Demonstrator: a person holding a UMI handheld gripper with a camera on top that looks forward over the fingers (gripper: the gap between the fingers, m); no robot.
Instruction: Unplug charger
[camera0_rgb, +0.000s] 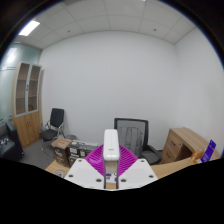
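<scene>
Gripper view: office room, white wall (110, 70) ahead.
Gripper (111, 160): fingers pressed on both sides of a white charger (111, 148).
Beyond: black chair (131, 133).

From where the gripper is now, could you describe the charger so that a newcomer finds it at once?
Start at the big white back wall, then come down to the gripper. The charger is the upright white block pressed between its purple pads. Nothing else near is white and held; behind stands a black office chair.
</scene>
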